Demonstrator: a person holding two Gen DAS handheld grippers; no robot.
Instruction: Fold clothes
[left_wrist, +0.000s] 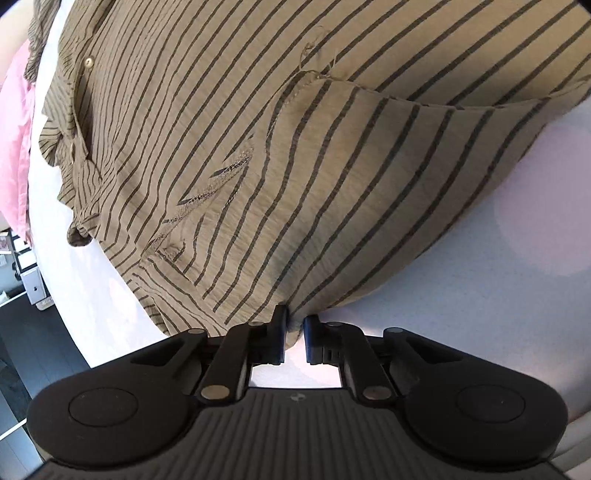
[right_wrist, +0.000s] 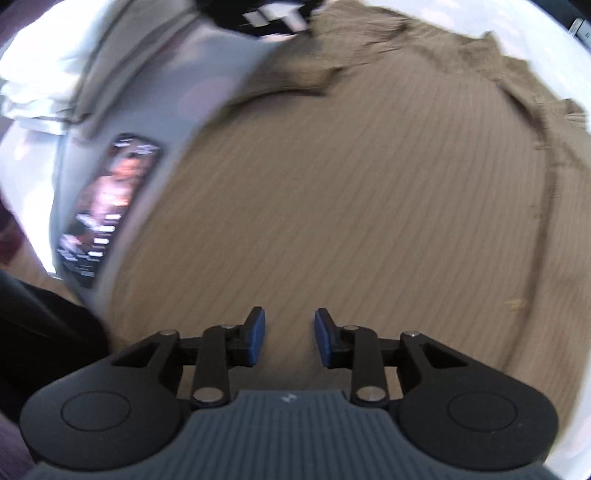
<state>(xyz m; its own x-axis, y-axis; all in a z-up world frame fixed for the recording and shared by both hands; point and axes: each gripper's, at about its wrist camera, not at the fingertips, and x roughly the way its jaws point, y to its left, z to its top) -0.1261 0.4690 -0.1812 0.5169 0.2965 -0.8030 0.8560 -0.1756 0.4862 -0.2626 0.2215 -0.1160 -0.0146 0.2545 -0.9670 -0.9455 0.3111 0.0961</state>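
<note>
Pink cloth (left_wrist: 13, 147) left view; phone (right_wrist: 107, 210), perhaps, right.

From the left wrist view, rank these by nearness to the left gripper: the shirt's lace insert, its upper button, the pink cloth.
1. Lace insert, mid-shirt, just above the left gripper.
2. Upper button, on the placket, upper left.
3. Pink cloth, beyond the striped shirt, far left edge.

Left gripper (left_wrist: 294, 334): jaws nearly closed on the lower edge of the striped shirt (left_wrist: 258, 147), fabric pinched between the pads. The shirt lies spread on a white surface (left_wrist: 498, 258). A pink garment (left_wrist: 13, 155) lies at the far left
</note>
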